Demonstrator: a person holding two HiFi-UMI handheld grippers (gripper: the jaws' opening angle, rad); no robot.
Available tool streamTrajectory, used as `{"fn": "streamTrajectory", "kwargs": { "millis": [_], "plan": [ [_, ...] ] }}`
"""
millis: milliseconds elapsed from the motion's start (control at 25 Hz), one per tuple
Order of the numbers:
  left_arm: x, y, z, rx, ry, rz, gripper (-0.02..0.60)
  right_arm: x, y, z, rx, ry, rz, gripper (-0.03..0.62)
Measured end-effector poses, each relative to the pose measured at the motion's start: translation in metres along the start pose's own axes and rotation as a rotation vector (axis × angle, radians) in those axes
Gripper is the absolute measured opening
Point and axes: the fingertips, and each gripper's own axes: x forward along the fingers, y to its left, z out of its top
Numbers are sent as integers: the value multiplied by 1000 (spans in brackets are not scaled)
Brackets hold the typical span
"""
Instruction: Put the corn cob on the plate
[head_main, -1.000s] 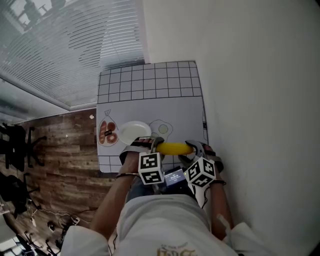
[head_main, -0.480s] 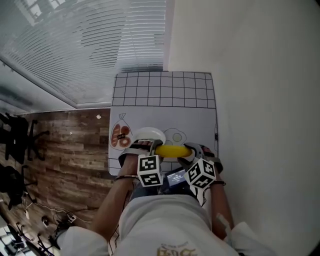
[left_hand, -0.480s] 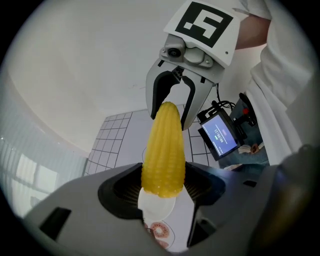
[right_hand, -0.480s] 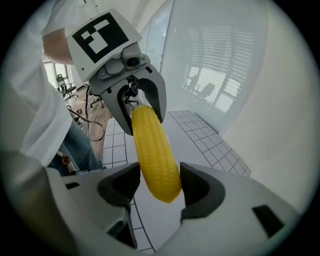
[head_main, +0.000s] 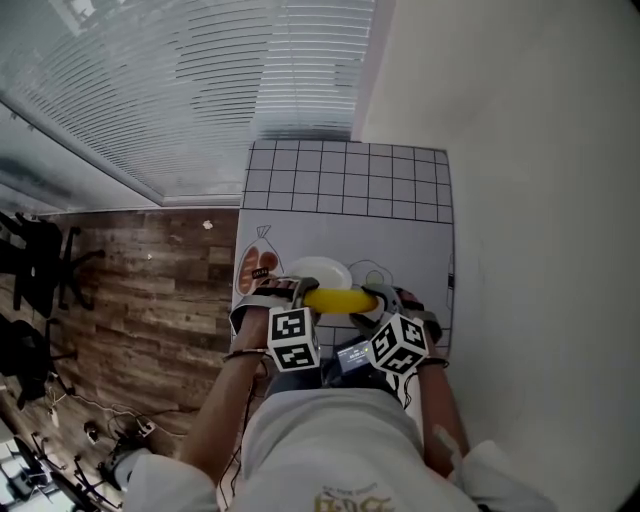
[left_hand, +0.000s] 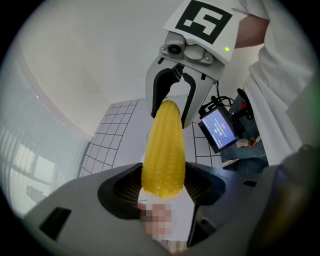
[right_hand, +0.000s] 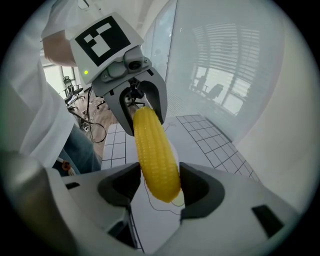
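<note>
A yellow corn cob (head_main: 340, 299) hangs level over the table's near edge, held at both ends. My left gripper (head_main: 298, 295) is shut on its left end and my right gripper (head_main: 385, 300) on its right end. The white plate (head_main: 320, 270) lies on the mat just beyond the cob, partly hidden by it. In the left gripper view the cob (left_hand: 162, 150) runs from my left gripper (left_hand: 162, 187) out to the right gripper (left_hand: 172, 107). The right gripper view shows the cob (right_hand: 155, 152) pressed between the pads of my right gripper (right_hand: 159, 187), its far end in the left gripper (right_hand: 140, 107).
The white table mat (head_main: 350, 180) has a black grid at its far end, a drawn bag of sausages (head_main: 255, 268) left of the plate and a drawn fried egg (head_main: 375, 275) right of it. A white wall runs along the right, wooden floor (head_main: 150, 300) on the left. A small lit screen (head_main: 352, 355) sits near my body.
Both grippers have carried the cob to the left across the mat: it was in front of the drawn egg, right of the plate, and now hangs just in front of the plate.
</note>
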Motion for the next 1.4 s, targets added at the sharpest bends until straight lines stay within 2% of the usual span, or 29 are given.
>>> {"fn": "streamTrajectory", "kwargs": {
  "millis": [360, 1000, 1400],
  "plan": [
    [14, 8, -21, 7, 4, -50, 255, 26, -1, 2, 43, 19, 40, 249],
    [72, 15, -70, -37, 12, -126, 255, 98, -1, -9, 54, 108, 125, 242],
    [96, 14, -81, -49, 19, -138, 255, 117, -4, -19, 40, 138, 108, 242]
  ]
}}
